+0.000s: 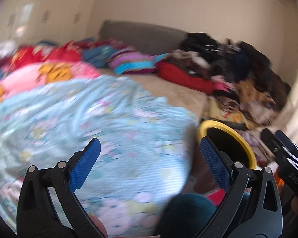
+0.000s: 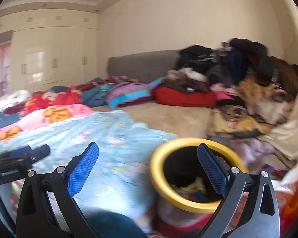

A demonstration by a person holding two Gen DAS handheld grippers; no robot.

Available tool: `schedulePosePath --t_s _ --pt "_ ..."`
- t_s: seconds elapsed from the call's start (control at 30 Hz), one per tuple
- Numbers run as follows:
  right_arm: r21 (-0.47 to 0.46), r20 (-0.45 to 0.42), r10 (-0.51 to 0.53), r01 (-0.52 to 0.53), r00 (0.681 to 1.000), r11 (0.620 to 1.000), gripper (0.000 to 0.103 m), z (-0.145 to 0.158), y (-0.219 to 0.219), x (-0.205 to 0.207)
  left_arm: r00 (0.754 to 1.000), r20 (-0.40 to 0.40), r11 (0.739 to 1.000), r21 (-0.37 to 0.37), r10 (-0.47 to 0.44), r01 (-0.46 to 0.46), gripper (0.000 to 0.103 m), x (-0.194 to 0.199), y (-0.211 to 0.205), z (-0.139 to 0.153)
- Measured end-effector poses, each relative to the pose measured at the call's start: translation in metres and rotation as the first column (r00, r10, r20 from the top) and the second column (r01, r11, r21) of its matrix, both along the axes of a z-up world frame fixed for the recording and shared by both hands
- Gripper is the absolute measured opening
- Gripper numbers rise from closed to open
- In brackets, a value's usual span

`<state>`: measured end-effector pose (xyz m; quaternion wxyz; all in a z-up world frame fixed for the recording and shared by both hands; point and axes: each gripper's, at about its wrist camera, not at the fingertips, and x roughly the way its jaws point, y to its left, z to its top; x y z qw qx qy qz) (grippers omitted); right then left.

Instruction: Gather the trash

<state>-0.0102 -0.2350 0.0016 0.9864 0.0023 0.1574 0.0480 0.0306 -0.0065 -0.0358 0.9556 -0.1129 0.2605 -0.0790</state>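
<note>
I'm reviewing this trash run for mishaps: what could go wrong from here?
1. The right claw is open, with one finger over the yellow-rimmed bin; a careless move might tip it, spilling the trash inside.
2. Both views are blurred, so small litter on the light blue quilt could be missed.

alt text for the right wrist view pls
The open right tool hovers over a yellow-rimmed bin holding some scraps, beside a bed covered with a light blue quilt. Piled clothes fill the far right; the left tool shows at left.
</note>
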Motion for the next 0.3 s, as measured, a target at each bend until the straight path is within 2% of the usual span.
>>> schedulePosePath --t_s 0.03,0.1,0.17,0.2,0.27,0.3 --pt "0.011 -0.015 0.044 -0.044 0.999 0.999 0.097 0.0 0.015 0.006 0.998 -0.023 0.998 -0.014 0.056 -0.056 0.092 0.002 0.021 -0.003" --pt "0.026 -0.079 0.166 -0.165 0.983 0.986 0.097 -0.003 0.058 0.029 0.979 -0.058 0.98 0.001 0.197 -0.198 0.092 0.006 0.065 -0.008" --pt "0.061 -0.174 0.307 -0.301 0.936 0.952 0.097 -0.012 0.117 0.057 0.93 -0.094 0.935 0.063 0.354 -0.35 0.092 0.007 0.115 -0.015" --pt "0.102 -0.244 0.399 -0.386 0.884 0.917 0.097 -0.022 0.156 0.073 0.886 -0.124 0.894 0.102 0.447 -0.437 0.092 0.008 0.151 -0.022" --pt "0.148 -0.356 0.504 -0.485 0.787 0.862 0.097 -0.043 0.221 0.093 0.819 -0.181 0.839 0.147 0.544 -0.524 0.092 0.009 0.198 -0.032" --pt "0.147 -0.439 0.54 -0.536 0.718 0.831 0.097 -0.06 0.262 0.103 0.78 -0.208 0.808 0.166 0.59 -0.566 0.092 0.009 0.226 -0.038"
